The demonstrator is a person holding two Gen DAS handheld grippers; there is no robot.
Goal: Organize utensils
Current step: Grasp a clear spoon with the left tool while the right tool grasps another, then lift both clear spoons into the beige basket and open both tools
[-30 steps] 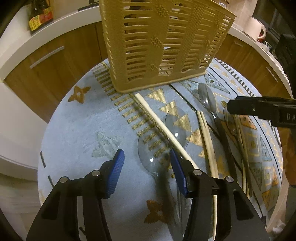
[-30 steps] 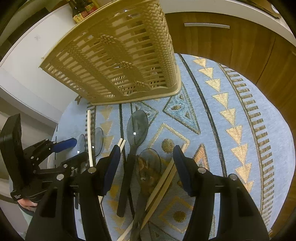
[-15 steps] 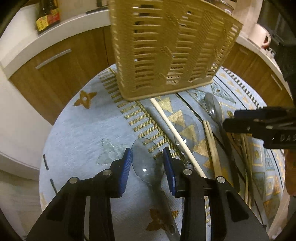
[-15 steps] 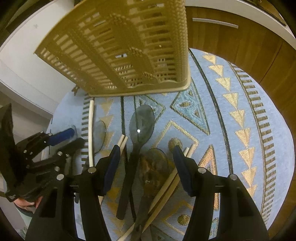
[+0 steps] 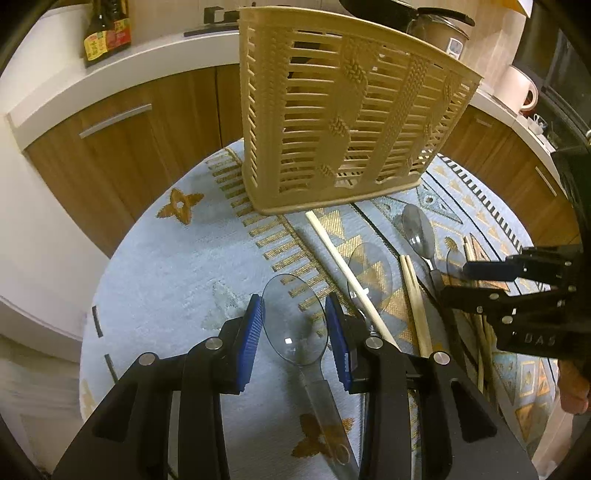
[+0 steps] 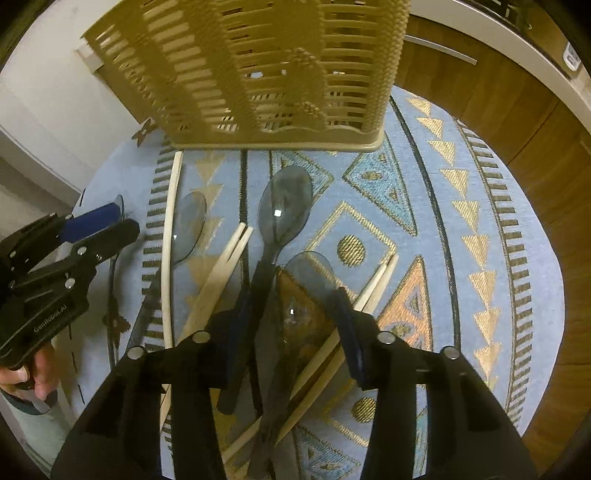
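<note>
A tan slatted utensil basket (image 5: 343, 122) stands upright at the far side of a round patterned table (image 5: 166, 266); it also shows in the right wrist view (image 6: 266, 74). Several clear plastic spoons and wooden chopsticks (image 5: 347, 273) lie in front of it. My left gripper (image 5: 293, 332) is shut on the bowl of a clear spoon (image 5: 295, 325), which is lifted off the cloth. My right gripper (image 6: 290, 317) is open around the bowl of another clear spoon (image 6: 306, 291) lying over chopsticks (image 6: 369, 291). A dark-handled spoon (image 6: 284, 210) lies just left of it.
Wooden cabinets (image 5: 122, 147) and a white counter curve behind the table, with sauce bottles (image 5: 105, 29) and a kettle (image 5: 521, 88) on it. A white wall or cabinet (image 5: 33, 229) stands at the left. The table edge is near on the right (image 6: 546, 295).
My left gripper closed on the clear spoon's bowl and lifted it slightly. My right gripper moved forward and down over another spoon, jaws still open.
</note>
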